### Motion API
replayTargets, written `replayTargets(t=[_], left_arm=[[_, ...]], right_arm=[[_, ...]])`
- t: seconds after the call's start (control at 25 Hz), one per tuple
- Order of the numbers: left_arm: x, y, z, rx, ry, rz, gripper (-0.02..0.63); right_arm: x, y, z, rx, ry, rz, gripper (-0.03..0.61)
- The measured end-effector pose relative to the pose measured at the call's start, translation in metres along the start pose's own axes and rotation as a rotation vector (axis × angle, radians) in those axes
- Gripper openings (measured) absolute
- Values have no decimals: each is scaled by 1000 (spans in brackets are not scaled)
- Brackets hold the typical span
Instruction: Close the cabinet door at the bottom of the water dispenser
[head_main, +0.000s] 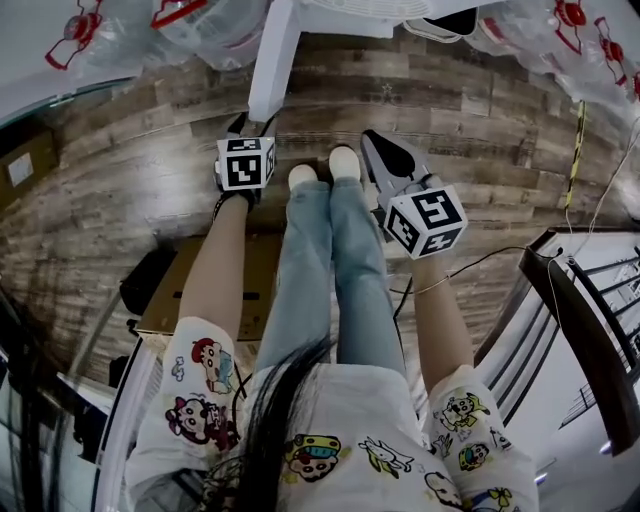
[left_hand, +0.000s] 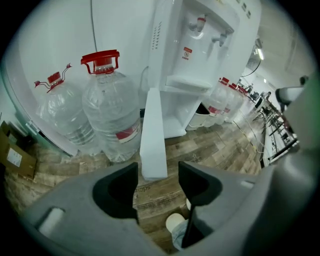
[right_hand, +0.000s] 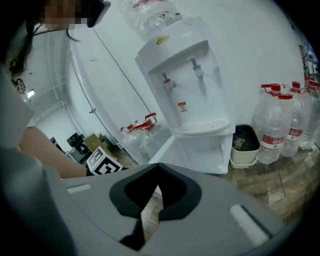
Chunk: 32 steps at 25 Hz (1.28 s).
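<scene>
The white water dispenser (left_hand: 200, 55) stands against the wall, and its bottom cabinet door (left_hand: 152, 135) swings out toward me, seen edge-on. My left gripper (left_hand: 157, 175) is open just short of the door's free edge, which lines up with the gap between the jaws; nothing lies between the pads. In the head view the left gripper (head_main: 243, 130) sits right below the door (head_main: 272, 60). My right gripper (head_main: 382, 148) hovers to the right of the shoes, jaws shut on nothing. The right gripper (right_hand: 157, 172) faces the dispenser (right_hand: 190, 85) from farther back.
Two large red-capped water bottles (left_hand: 107, 110) stand left of the dispenser, several more (right_hand: 277, 125) to its right past a small bin (right_hand: 245, 145). Flattened cardboard (head_main: 215, 290) lies on the wooden floor beneath my legs (head_main: 330, 270). A cable (head_main: 480, 265) and a dark rack (head_main: 590, 330) are at right.
</scene>
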<state>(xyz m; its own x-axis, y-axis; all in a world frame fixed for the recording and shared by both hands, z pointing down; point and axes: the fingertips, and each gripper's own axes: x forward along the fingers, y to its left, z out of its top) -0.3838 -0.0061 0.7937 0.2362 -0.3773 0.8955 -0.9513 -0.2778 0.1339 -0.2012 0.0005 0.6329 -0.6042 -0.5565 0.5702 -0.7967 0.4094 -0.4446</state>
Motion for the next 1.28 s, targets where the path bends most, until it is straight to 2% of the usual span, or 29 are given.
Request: replayTargets(t=[0.2, 0.36, 0.88, 1.28], left_arm=[[11, 2, -2, 18, 44, 7, 249], [15, 3, -7, 42, 61, 27, 172], [15, -12, -7, 27, 83, 22, 166], [23, -51, -7, -81, 78, 76, 166]], right_arm=[[1, -2, -5, 9, -4, -13, 9], [-1, -4, -4, 18, -18, -37, 9], [-18, -2, -14, 66, -45, -103, 9], [-45, -57, -5, 59, -49, -121, 9]])
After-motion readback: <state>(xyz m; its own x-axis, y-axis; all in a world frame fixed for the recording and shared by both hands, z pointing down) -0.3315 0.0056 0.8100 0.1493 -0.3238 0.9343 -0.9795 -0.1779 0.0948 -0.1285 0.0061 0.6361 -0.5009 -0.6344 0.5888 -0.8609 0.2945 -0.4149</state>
